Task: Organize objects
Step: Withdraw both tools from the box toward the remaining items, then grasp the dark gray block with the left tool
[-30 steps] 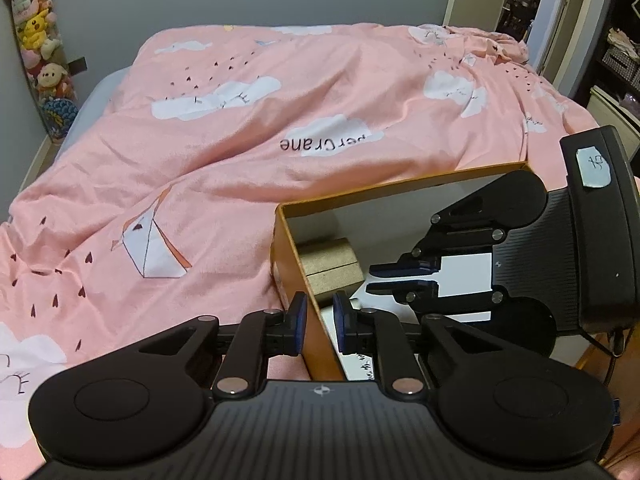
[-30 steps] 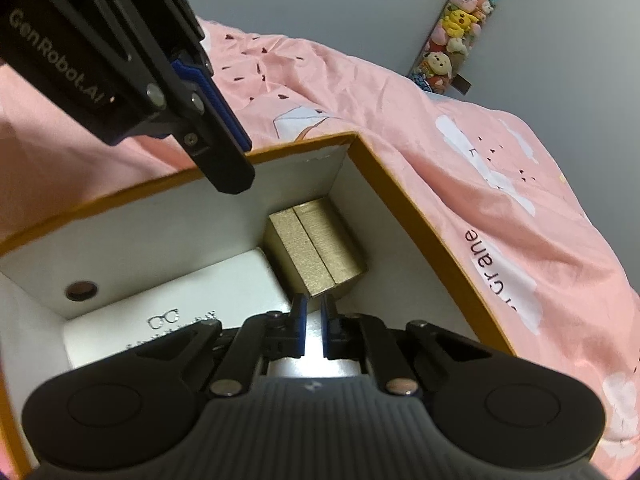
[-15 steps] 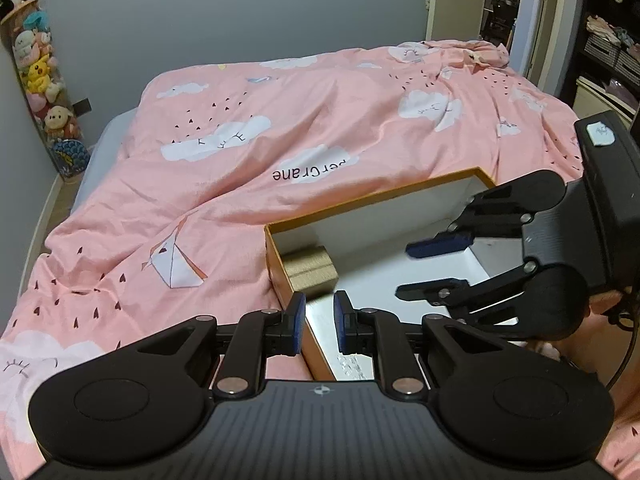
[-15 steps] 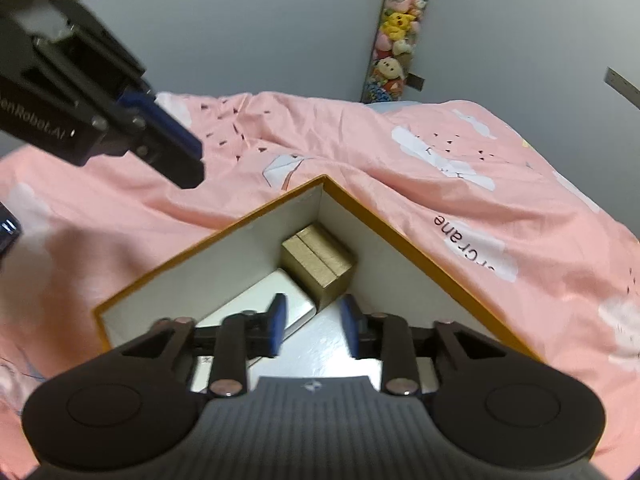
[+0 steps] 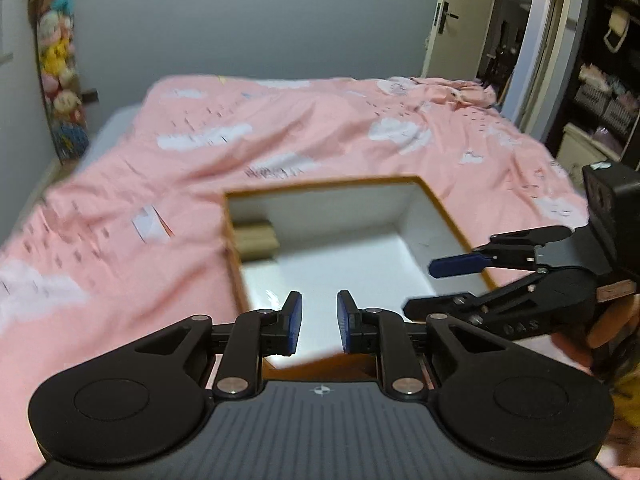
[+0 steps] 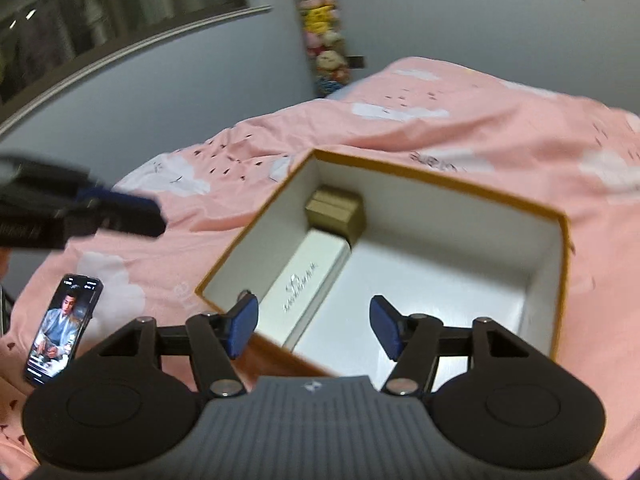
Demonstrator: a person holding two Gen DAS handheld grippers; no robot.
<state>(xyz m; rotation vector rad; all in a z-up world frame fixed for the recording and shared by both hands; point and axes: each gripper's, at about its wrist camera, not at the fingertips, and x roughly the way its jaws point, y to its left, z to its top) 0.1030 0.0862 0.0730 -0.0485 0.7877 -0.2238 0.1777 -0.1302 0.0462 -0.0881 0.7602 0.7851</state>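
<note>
An orange-rimmed box with white inside walls sits open on the pink bedcover. A small gold box stands in its far corner, and a long white printed box lies against it along the wall. My left gripper hovers above the box's near edge. Its jaws are just starting to part, with a narrow gap and nothing between them. My right gripper hangs over the near rim, its jaws opening wide and empty. Each gripper shows in the other's view, the right gripper at the box's right side.
A phone with a lit screen lies on the bedcover left of the box. A column of plush toys hangs in the wall corner. A door and dark shelves stand beyond the bed's right side.
Both grippers have pulled back and up from the box. The right one was shut low inside it; now it has rolled and its jaws stand apart. The left jaws have barely parted.
</note>
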